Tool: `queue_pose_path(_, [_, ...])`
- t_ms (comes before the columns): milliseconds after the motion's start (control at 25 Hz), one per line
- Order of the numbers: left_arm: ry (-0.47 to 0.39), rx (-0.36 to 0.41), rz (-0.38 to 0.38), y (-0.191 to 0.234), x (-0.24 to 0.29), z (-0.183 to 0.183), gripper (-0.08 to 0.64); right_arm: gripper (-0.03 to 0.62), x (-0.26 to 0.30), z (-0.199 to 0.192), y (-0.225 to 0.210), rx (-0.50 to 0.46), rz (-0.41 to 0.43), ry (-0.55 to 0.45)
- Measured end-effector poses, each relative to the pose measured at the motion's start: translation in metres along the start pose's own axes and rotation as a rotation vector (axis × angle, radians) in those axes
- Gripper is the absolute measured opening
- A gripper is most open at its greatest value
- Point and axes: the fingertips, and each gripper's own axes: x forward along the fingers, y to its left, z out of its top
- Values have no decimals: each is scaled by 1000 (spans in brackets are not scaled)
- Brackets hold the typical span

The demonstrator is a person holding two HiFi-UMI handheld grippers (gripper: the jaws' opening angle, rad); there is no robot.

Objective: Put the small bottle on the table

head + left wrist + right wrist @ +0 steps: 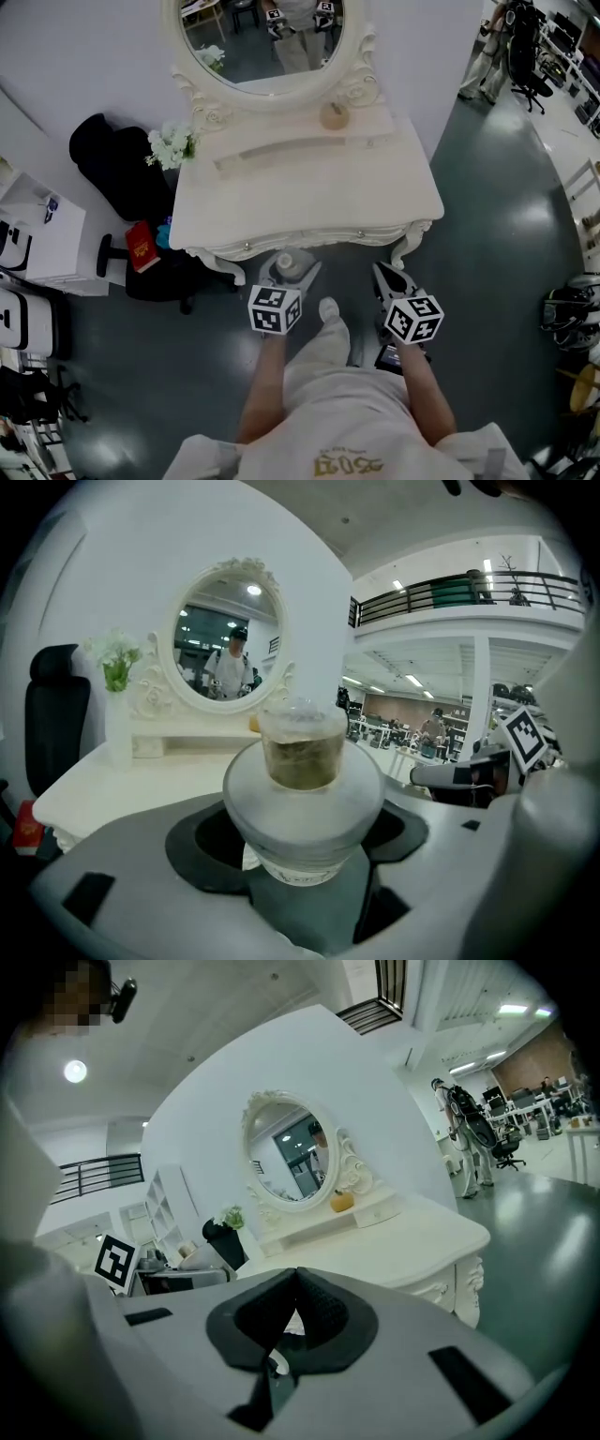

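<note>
Two grippers sit low at centre frame in the head view, just short of the front edge of the white dressing table (309,202). The left gripper (289,272) is clamped on the small bottle (302,789), which is upright and off the tabletop, judged ready to carry forward. The bottle has a wide frosted lower part and a narrower clear top showing yellow-green contents. The right gripper (392,278) has its jaws together with nothing between them, apparently spare.

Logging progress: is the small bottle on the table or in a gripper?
Held, not on the table. The left gripper clamps the small bottle between its jaws; the head view shows it short of the table's front edge.
</note>
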Motion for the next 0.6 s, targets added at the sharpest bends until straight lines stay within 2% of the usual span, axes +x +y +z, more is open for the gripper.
queue_pose_path(360, [50,44,-58,71,120,59,350,12,129,49,-54,37,-32,25])
queue_pose_path(600, [78,65,-94,108,178,78,350,12,182,77,-88,-22,-117,3])
